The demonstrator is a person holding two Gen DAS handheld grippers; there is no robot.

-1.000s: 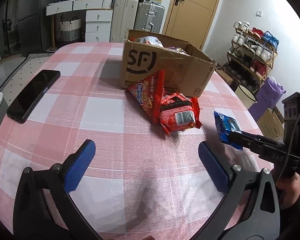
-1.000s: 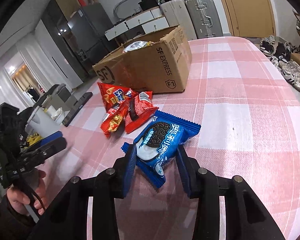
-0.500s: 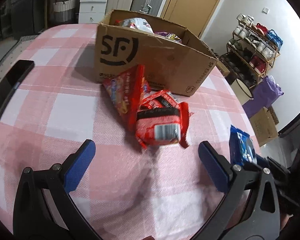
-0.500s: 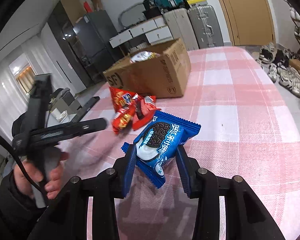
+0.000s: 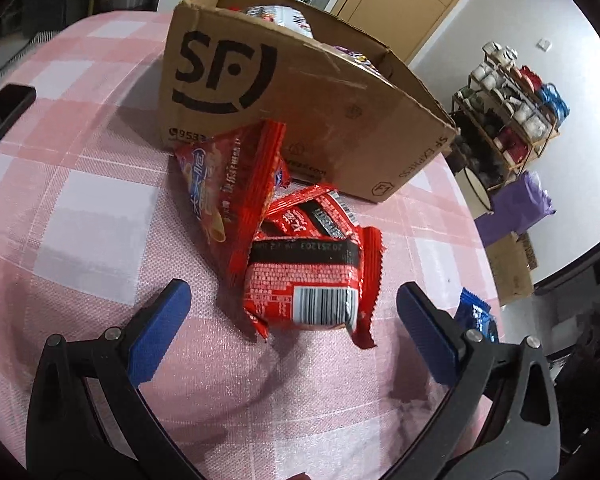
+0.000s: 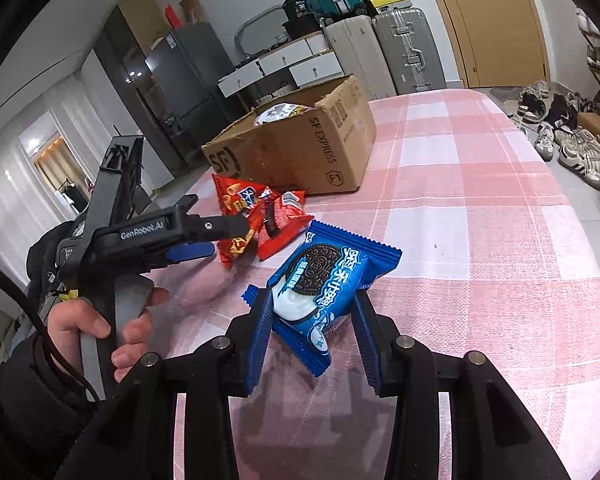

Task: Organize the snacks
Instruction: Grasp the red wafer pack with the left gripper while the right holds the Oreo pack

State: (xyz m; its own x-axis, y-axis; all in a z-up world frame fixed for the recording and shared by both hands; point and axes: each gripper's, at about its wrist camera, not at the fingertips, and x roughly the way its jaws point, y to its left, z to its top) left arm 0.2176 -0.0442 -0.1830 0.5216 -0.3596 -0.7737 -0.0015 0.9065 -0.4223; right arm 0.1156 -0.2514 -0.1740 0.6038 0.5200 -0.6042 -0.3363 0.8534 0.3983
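Pink checked tablecloth (image 5: pixel 100 220): my left gripper (image 5: pixel 292 312) gapes wide, red snack packet (image 5: pixel 308 280) dead ahead between its fingers (long axis crosswise); my right gripper (image 6: pixel 312 328) clamps the blue cookie packet (image 6: pixel 328 280).

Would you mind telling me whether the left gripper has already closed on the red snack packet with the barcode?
No, the left gripper is wide open, its blue fingers standing apart on either side of the red snack packet without touching it.

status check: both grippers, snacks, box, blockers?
Left gripper open, lined up on the red snack packs. Right gripper shut on blue Oreo pack. Cardboard box open beyond the red packs, already holding snacks. Nothing in the way.
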